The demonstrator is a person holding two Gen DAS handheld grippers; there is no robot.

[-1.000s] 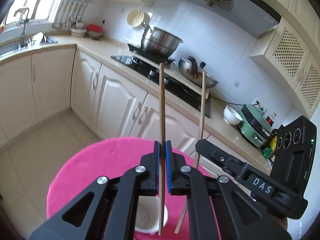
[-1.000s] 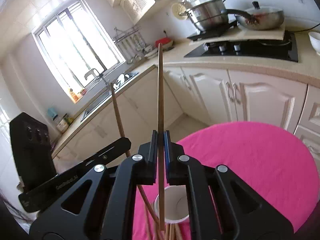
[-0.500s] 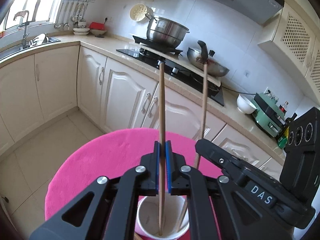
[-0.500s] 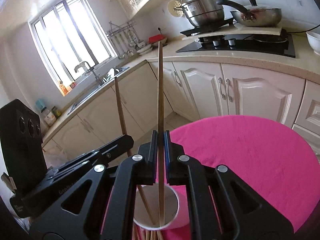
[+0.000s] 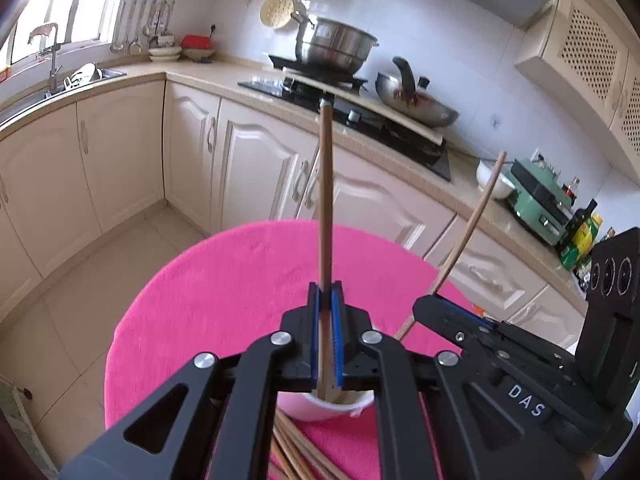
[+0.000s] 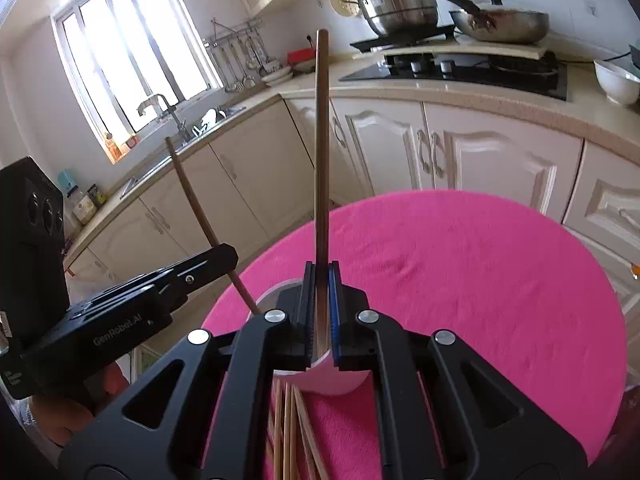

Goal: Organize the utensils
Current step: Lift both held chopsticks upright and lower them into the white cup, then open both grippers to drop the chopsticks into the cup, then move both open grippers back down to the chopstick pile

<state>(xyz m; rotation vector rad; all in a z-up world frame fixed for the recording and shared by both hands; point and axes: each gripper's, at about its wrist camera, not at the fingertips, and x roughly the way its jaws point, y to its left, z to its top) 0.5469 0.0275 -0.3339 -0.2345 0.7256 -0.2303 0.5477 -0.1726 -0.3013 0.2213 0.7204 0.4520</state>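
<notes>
My left gripper (image 5: pixel 326 292) is shut on an upright wooden chopstick (image 5: pixel 325 216) whose lower end sits inside a white cup (image 5: pixel 316 410) on the round pink table (image 5: pixel 224 292). My right gripper (image 6: pixel 321 270) is shut on another upright chopstick (image 6: pixel 321 152), its lower end at the same cup (image 6: pixel 332 380). Each gripper shows in the other's view, the right one (image 5: pixel 424 308) and the left one (image 6: pixel 224 256), with its tilted chopstick. Several loose chopsticks (image 5: pixel 300 452) lie on the cloth in front of the cup, also in the right wrist view (image 6: pixel 290 432).
Cream kitchen cabinets (image 5: pixel 248 168) and a counter with a black hob (image 5: pixel 344 108), a steel pot (image 5: pixel 332 46) and a wok (image 5: pixel 416 104) stand behind the table. A sink (image 5: pixel 68 84) is at the far left. A white bowl (image 6: pixel 616 80) sits on the counter.
Both grippers have come down toward the table with their chopsticks, whose lower ends have gone into the white cup. The right gripper's chopstick now leans outward in the left wrist view.
</notes>
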